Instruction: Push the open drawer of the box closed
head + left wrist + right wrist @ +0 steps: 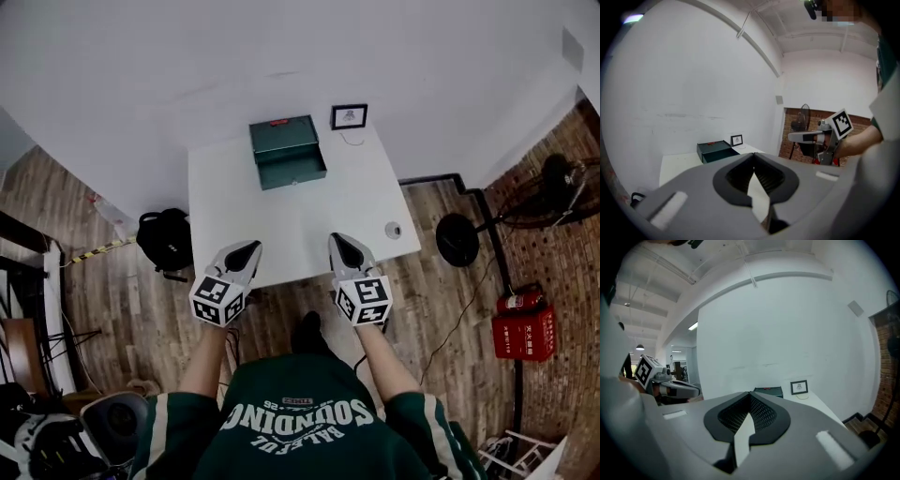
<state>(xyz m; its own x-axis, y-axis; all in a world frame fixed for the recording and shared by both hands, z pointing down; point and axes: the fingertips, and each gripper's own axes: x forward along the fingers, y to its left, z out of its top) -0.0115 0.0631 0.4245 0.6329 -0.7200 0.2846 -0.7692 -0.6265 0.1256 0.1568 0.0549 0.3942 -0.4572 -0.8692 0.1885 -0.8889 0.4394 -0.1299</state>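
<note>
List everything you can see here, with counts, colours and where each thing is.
table: one, white, centre, against the wall
box: one, dark green, table's far end, drawer open
picture frame: one, black, right of the box
small round thing: one, pale, table's right edge
backpack: one, black, floor, left
fan: one, black, floor, right
red case: one, floor, right
left gripper: grey, shut, empty, over table's near edge
right gripper: grey, shut, empty, alongside
</note>
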